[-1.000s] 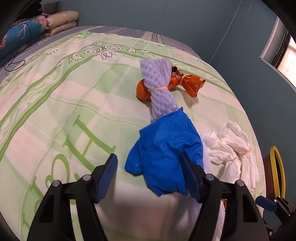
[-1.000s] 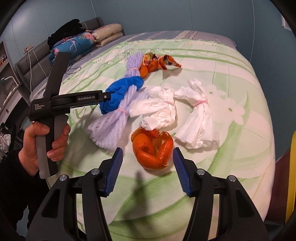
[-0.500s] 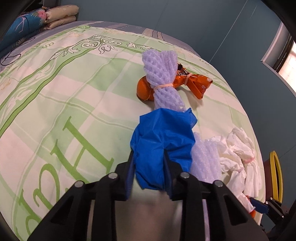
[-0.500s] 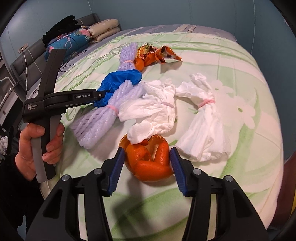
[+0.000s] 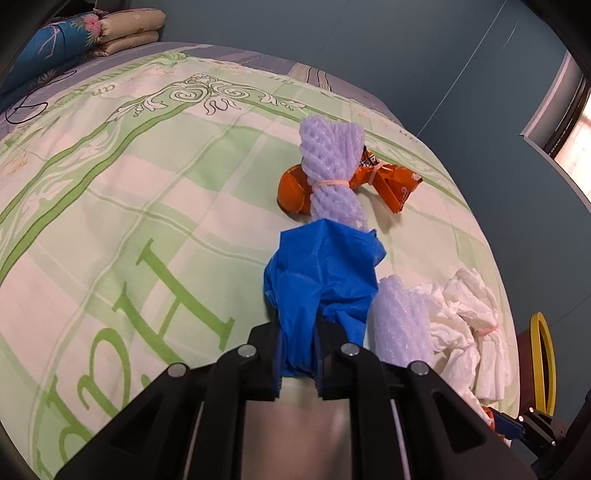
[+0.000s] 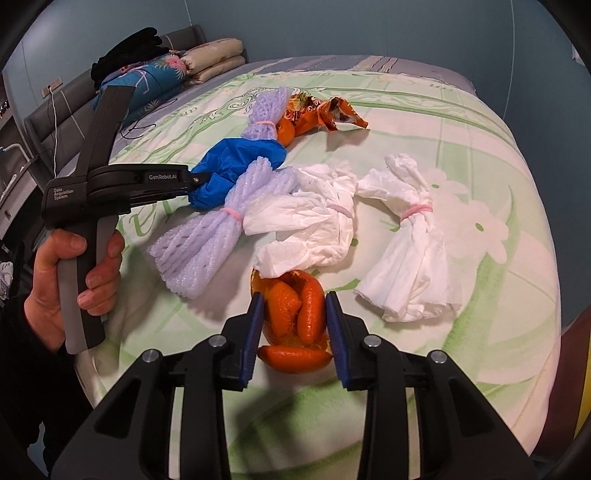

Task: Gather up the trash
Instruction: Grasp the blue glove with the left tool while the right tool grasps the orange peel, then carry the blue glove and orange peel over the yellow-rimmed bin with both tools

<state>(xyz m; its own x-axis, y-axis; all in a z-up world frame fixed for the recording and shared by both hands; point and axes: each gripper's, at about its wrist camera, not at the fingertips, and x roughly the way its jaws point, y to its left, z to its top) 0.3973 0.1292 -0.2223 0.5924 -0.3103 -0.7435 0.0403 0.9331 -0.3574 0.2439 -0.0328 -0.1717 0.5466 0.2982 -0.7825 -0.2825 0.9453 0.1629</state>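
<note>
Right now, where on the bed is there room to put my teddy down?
The wide green-checked stretch of bedspread left of the blue bag is bare, up to the pillows. The near corner past the tied white tissue bundle is bare too. The middle is crowded: foam nets, tissues, orange peel.

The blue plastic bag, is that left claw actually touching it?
Touching. In the left wrist view, the left gripper has closed its pads on the blue bag.

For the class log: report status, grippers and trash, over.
Left gripper shut on blue bag. Right gripper closing around orange peel. Tissue overlaps peel.
</note>
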